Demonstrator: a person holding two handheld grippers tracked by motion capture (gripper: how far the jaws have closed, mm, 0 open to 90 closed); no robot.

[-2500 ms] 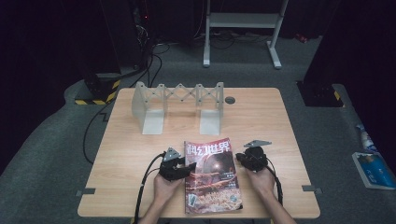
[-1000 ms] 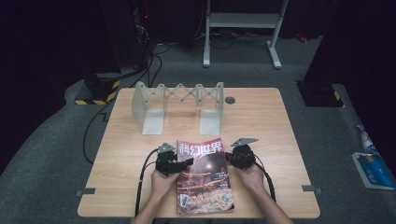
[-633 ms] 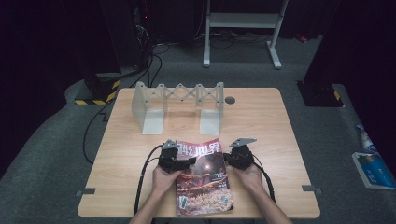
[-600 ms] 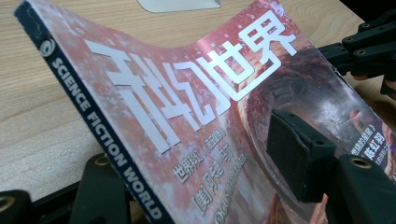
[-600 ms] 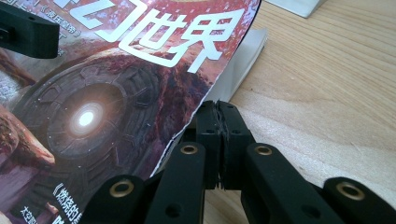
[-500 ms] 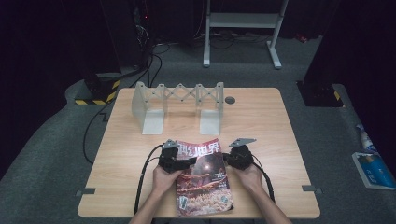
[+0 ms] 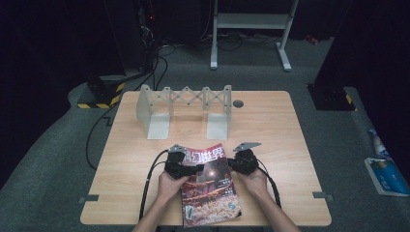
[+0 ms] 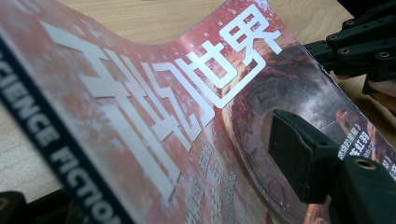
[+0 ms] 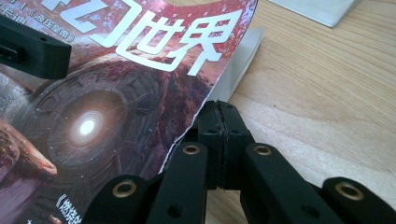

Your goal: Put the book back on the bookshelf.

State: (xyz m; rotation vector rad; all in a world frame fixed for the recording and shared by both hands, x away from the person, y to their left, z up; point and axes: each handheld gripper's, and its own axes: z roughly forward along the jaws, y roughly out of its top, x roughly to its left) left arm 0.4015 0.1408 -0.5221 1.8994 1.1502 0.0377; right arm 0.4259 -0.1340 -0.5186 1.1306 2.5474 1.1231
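Down at the near edge of the wooden table (image 7: 290, 145), a science fiction magazine (image 7: 209, 186) with a red cover and large white Chinese title characters sits between the person's two hands, its lower end reaching the table's front edge. The left gripper (image 7: 186, 169) has hold of the magazine's left side: in the left gripper view one black jaw lies on top of the cover while the spine, printed "SCIENCE FICTION", passes over the lower jaw, so the magazine (image 8: 154, 107) is clamped between them. The cover bows upward near the spine there, which suggests that side is raised off the wood, though the high view is too coarse to be sure.

The right gripper (image 7: 240, 163) sits at the magazine's right edge. In the right gripper view its two jaws are pressed fully together, pad against pad, right at the ragged edge of the cover (image 9: 140, 79); whether they pinch the paper or merely touch it I cannot tell, since the cover edge meets the closed tips from the side. White inner pages show beneath the cover's top corner, lying on the wood.

Farther back on the table, well apart from the magazine, stands a pale grey expandable book rack (image 7: 186, 108) with zigzag lattice bars between its end plates. A small round grommet (image 7: 238, 103) lies just beside its right end.
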